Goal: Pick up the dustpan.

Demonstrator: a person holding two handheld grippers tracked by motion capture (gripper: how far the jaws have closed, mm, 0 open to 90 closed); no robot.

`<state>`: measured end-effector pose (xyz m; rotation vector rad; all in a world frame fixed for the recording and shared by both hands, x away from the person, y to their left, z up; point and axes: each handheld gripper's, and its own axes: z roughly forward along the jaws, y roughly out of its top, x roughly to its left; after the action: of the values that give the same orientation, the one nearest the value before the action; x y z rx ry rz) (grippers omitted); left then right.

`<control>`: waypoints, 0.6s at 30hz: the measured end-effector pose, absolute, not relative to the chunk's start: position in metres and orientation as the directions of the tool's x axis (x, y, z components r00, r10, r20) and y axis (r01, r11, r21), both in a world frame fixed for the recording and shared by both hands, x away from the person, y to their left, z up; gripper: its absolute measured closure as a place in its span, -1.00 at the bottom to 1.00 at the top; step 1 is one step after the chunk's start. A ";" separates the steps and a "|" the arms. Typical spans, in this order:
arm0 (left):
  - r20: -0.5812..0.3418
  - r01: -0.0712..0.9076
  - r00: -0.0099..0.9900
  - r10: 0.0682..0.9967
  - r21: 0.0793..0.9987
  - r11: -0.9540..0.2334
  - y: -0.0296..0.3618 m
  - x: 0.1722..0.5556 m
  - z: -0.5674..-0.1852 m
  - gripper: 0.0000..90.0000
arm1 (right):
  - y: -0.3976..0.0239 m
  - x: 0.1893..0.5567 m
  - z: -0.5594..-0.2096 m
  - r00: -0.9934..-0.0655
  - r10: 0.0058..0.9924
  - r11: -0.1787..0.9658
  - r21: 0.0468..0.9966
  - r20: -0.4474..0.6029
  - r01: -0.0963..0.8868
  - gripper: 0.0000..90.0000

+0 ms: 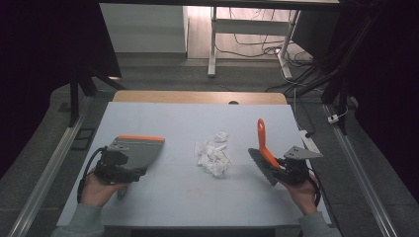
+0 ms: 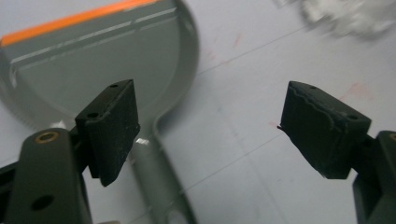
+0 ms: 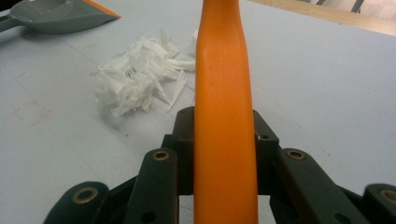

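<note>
On the pale grey-blue tabletop (image 1: 173, 197) lies a grey plastic dustpan with an orange rubber lip (image 1: 141, 148), its flat scoop on the left side of the surface and its slim grey handle pointing back toward the person. The left tool (image 2: 208, 126) hovers over that handle with its 2 black jaws spread wide and released: in the left gripper view the handle runs beside the left jaw, apart from both pads, and bare tabletop shows between them. In the high view the left tool (image 1: 118, 168) sits in the person's left hand (image 1: 99, 190) just behind the dustpan. A loose heap of torn white paper scraps (image 1: 213, 155) rests near the middle of the tabletop, between the dustpan and the brush, well apart from each. The right tool (image 3: 224, 140) is clenched on the orange plastic handle of a small hand brush (image 3: 223, 93), the 2 pads pressing the handle's sides. In the high view that brush (image 1: 263, 143) stands tilted at the right of the tabletop, handle up and away from the person, its dark bristle head (image 1: 262, 165) low by the surface, just beside the right tool (image 1: 291, 170). Seen from the right gripper view, the paper scraps (image 3: 140, 77) lie left of the handle and the dustpan (image 3: 60, 16) farther off.
</note>
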<state>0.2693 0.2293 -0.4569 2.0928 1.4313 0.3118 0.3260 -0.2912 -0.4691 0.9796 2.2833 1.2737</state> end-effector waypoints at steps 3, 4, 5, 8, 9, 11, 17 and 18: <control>-0.130 0.810 0.349 0.928 0.539 -0.230 0.237 0.271 -0.463 -0.58 | -0.291 0.326 -0.470 -0.701 0.713 0.362 0.840 0.029 0.403 0.55; -0.130 0.821 0.331 0.935 0.527 -0.218 0.241 0.272 -0.466 -0.59 | -0.290 0.326 -0.470 -0.702 0.712 0.364 0.839 0.029 0.404 0.55; -0.134 0.829 0.319 0.938 0.519 -0.208 0.243 0.272 -0.468 -0.60 | -0.290 0.326 -0.470 -0.701 0.713 0.366 0.838 0.027 0.405 0.55; -0.155 0.848 0.306 0.939 0.493 -0.195 0.248 0.272 -0.472 -0.60 | -0.289 0.327 -0.471 -0.701 0.713 0.368 0.835 0.028 0.408 0.55; -0.159 0.854 0.303 0.940 0.482 -0.194 0.249 0.273 -0.473 -0.61 | -0.289 0.327 -0.472 -0.701 0.713 0.370 0.835 0.026 0.407 0.55; -0.161 0.863 0.288 0.944 0.471 -0.183 0.251 0.273 -0.475 -0.62 | -0.288 0.327 -0.472 -0.701 0.712 0.375 0.832 0.024 0.409 0.55; -0.190 0.878 0.258 0.947 0.455 -0.148 0.257 0.275 -0.481 -0.65 | -0.287 0.327 -0.473 -0.702 0.712 0.378 0.830 0.023 0.411 0.55; -0.197 0.879 0.258 0.946 0.454 -0.145 0.257 0.276 -0.481 -0.65 | -0.287 0.327 -0.473 -0.702 0.712 0.378 0.830 0.023 0.411 0.55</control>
<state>0.2756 0.2573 -0.4813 2.0552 1.6510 0.1838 0.3267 -0.2873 -0.4725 0.9810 2.3046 1.2421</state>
